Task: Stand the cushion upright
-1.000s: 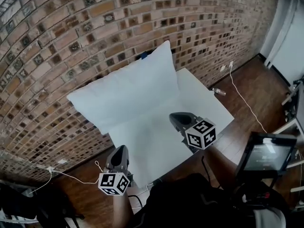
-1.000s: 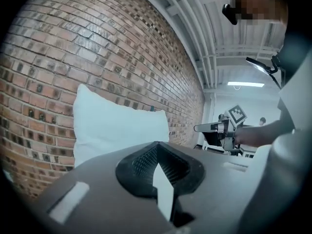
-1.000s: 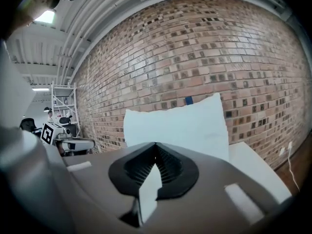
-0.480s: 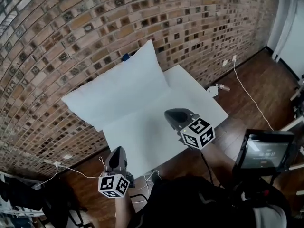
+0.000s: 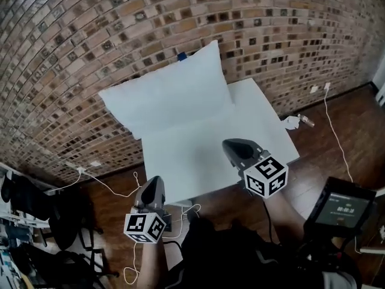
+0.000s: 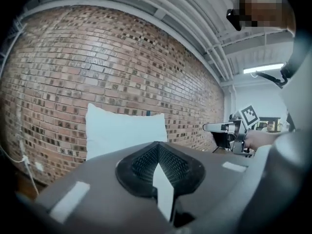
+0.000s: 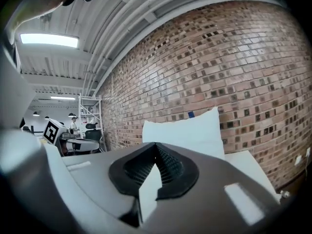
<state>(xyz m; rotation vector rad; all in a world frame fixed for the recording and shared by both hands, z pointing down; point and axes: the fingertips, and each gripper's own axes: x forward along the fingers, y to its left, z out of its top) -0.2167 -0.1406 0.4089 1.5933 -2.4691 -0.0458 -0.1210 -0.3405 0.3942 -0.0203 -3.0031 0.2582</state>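
Observation:
The white cushion stands on its edge at the back of the white table and leans against the brick wall. Both grippers are held off the cushion, near the table's front edge. My left gripper is shut and empty, over the floor by the table's front left corner. My right gripper is shut and empty above the table's front right part. The left gripper view has the cushion upright beyond the shut gripper. From the right gripper the cushion is also seen upright.
White cables run over the wooden floor to the left and right of the table. A white plug lies by the right corner. A screen on a stand is at the lower right. Dark bags sit at the left.
Both grippers have drawn back from the cushion toward the table's front and risen a little. The cushion stays leaning against the wall.

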